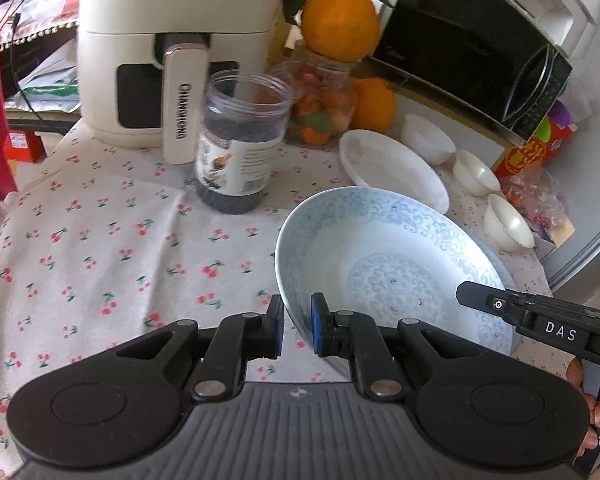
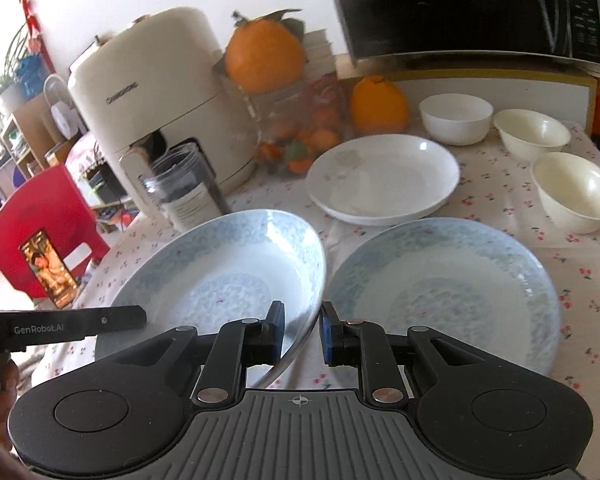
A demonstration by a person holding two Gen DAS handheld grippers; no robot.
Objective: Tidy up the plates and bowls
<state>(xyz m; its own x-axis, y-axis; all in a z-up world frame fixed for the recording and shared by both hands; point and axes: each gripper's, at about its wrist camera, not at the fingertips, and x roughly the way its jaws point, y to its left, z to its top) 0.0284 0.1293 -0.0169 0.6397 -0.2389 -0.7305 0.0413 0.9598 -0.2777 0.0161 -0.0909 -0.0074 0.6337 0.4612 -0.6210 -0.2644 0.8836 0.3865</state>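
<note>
**Both tools on one blue plate**

My left tool and right tool each clench opposite rims of the lifted blue patterned plate, tilted at centre frame above the tabletop. A second blue plate lies flat at lower right, with the white plate behind it.
</note>
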